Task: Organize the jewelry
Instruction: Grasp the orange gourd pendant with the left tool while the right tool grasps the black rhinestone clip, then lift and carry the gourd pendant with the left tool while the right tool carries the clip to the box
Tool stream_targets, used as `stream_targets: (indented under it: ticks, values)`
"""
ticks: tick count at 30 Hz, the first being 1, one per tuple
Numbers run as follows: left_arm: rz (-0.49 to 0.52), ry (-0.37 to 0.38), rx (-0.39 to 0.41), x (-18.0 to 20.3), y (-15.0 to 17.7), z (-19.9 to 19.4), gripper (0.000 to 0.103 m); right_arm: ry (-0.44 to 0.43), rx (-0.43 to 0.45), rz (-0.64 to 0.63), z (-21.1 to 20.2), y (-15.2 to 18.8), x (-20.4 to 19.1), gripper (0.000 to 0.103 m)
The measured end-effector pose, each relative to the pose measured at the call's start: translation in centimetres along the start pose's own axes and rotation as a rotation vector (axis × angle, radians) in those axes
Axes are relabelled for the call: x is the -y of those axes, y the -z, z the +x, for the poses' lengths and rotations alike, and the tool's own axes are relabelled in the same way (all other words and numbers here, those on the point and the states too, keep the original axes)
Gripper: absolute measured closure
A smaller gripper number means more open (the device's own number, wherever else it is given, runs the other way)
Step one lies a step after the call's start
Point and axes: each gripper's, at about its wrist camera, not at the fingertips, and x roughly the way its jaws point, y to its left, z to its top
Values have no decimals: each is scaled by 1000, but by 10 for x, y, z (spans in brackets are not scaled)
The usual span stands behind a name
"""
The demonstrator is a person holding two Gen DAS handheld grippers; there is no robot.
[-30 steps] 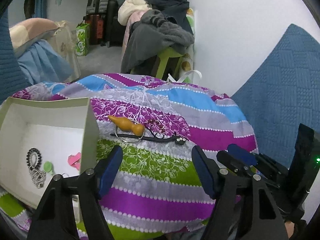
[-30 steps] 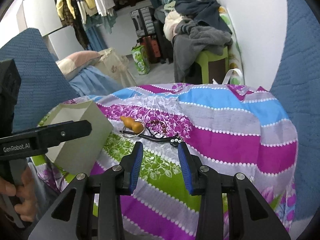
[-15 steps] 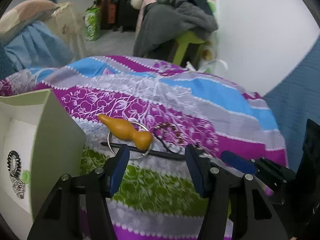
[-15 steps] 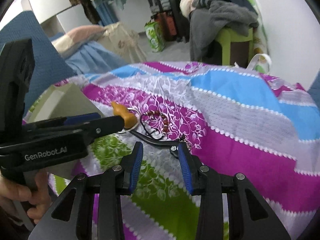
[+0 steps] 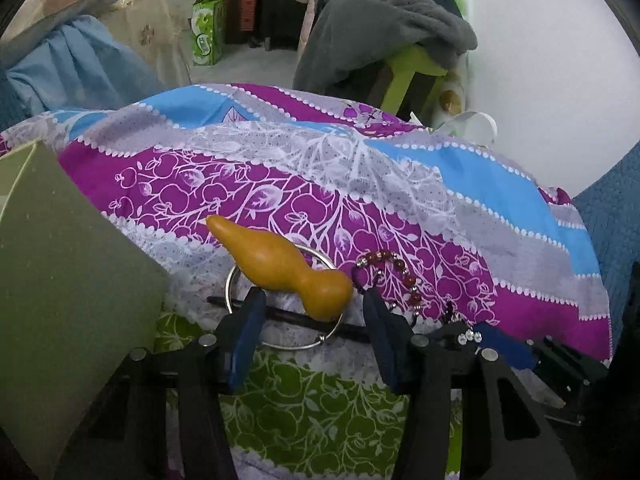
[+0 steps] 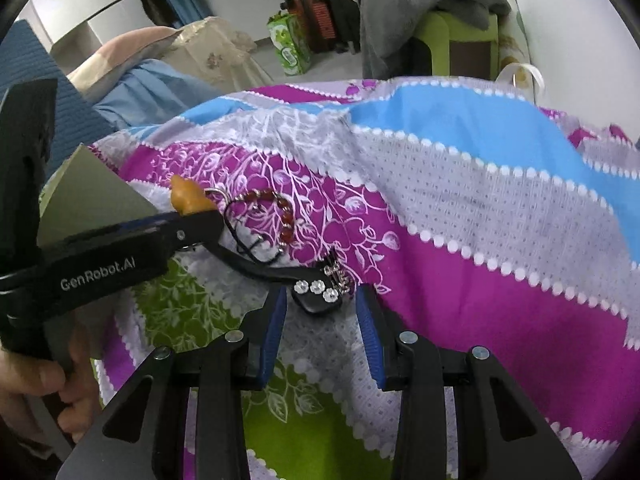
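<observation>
- The left gripper (image 5: 314, 308) has black arms and blue ribbed pads; its jaws are closing around the smooth, orange-brown gourd-shaped pendant (image 5: 280, 264) and the thin silver metal ring (image 5: 280, 344) under it, with the pads not yet pressing on either.
- The pendant lies on its side on the bedspread (image 5: 360, 184), its pointed end toward the box (image 5: 68, 288), its bulbous end between the pads.
- A slim black hair stick (image 5: 288, 316) runs under the ring, crossing between the left gripper's fingers.
- A bracelet of small round dark red beads (image 5: 400, 268) with silver spacers curls just beside the pendant.
- The right gripper (image 6: 322, 312), also blue-padded, stands part-way open astride the flat black end of the hair stick (image 6: 316, 296), which carries three sparkling flower-shaped stones; the pads flank it without visibly touching.
- A thin black cord (image 6: 248, 240) loops beside the red bead bracelet (image 6: 280, 216).
- The bedspread is a thin printed cotton in purple, blue, grey and green bands with white scalloped dots and leaf outlines.
- The box is matte, pale olive cardboard with sharp corners, standing at the left edge.
</observation>
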Motion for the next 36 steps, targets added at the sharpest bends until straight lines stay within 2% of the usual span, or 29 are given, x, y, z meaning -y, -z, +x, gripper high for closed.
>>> stream_targets:
  ticks: [3,8,19,36]
  values:
    - [-2,-5,9,0,-3,4,53,4,8,5,3,-2,-2,75]
    - [-10,14,-4,-2,-6,10,77,32,14,-18,3,-2,-8,76]
    - [21,76,4,1,5,-16,78,92,26,16,-14,7,-14,76]
    - [131,160,35,9,39,-92,79,285,41,132,-71,48,-31,76]
